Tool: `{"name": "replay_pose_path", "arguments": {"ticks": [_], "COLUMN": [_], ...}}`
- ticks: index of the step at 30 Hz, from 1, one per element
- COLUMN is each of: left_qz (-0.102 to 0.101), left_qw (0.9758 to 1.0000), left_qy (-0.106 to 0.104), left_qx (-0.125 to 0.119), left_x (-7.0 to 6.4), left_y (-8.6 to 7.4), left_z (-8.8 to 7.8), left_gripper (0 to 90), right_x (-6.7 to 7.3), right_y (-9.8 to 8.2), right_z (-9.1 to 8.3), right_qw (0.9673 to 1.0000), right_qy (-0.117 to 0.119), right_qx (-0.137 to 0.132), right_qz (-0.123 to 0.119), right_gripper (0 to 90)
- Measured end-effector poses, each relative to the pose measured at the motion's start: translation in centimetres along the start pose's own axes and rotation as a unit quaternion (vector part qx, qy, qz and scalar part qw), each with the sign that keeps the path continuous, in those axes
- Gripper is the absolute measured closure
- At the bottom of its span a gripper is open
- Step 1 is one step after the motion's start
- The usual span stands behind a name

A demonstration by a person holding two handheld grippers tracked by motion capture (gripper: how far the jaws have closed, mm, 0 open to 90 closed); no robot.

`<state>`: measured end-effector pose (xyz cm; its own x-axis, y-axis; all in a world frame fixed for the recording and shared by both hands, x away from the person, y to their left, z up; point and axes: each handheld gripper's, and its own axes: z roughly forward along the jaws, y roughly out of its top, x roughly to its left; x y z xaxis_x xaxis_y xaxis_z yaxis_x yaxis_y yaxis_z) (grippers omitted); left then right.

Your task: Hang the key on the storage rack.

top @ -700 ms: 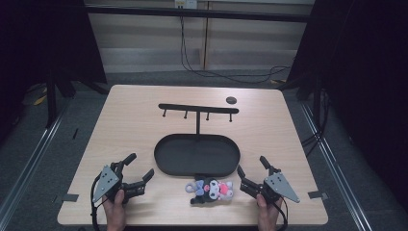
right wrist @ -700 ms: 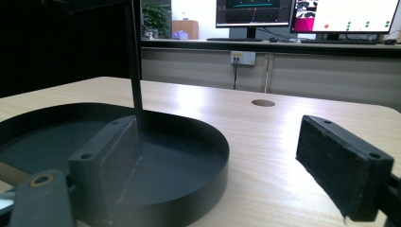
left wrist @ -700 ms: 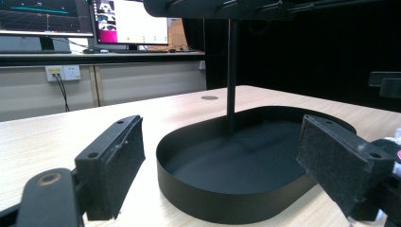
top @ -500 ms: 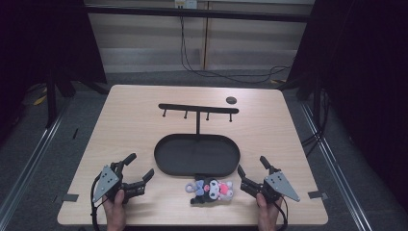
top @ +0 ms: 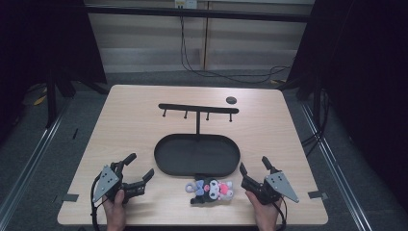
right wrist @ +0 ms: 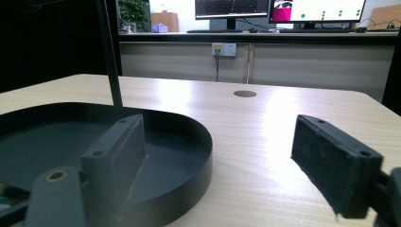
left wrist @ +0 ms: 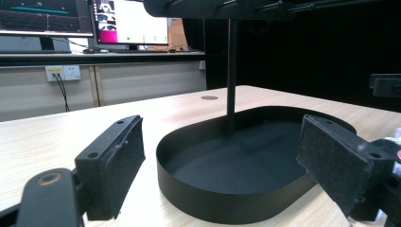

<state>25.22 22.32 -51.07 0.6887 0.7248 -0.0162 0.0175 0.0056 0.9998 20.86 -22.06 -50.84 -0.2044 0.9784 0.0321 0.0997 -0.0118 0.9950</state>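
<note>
Comparing with a moment back: nothing has shifted. Left hand-held gripper (top: 139,170) and right hand-held gripper (top: 253,169) sit wide open and empty on the worktop (top: 125,130). Plush keychains (top: 210,189) lie between them, just before the black tray (top: 197,155). Work not started.

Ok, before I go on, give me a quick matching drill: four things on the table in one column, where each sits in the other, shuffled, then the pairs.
Things:
1. plush toys
2. oval black tray
3. left gripper
4. right gripper

Places:
A. middle of the table, under the hook rack
B. near edge, left of the toys, jaws open
C. near edge, between the two grippers, just in front of the tray
D. near edge, right of the toys, jaws open

Pairs: 1-C, 2-A, 3-B, 4-D
</note>
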Motion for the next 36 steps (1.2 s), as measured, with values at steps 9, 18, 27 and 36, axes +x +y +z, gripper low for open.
{"name": "replay_pose_path", "arguments": {"ticks": [9,18,27,36], "left_qz": [0.000,0.001,0.000,0.001], "left_qw": [1.0000,1.0000,1.0000,1.0000], "left_qy": [0.000,0.001,0.000,-0.001], "left_qx": [0.000,0.000,0.000,0.000], "left_x": [0.0,0.0,0.0,0.0], "left_y": [0.0,0.0,0.0,0.0], "left_z": [0.0,0.0,0.0,0.0], "left_gripper": [15.4,15.4,15.4,15.4], "right_x": [0.3,1.3,2.6,3.0], "right_y": [0.7,1.7,2.6,4.0], "right_z": [-0.1,-0.5,0.1,0.6], "right_qw": [0.9988,0.9951,0.9833,0.9696], "right_qy": [0.031,0.080,0.154,0.209], "right_qx": [0.038,0.058,0.089,0.121], "right_qz": [0.003,-0.002,-0.039,-0.039], "right_gripper": [21.4,30.1,30.8,43.3]}}
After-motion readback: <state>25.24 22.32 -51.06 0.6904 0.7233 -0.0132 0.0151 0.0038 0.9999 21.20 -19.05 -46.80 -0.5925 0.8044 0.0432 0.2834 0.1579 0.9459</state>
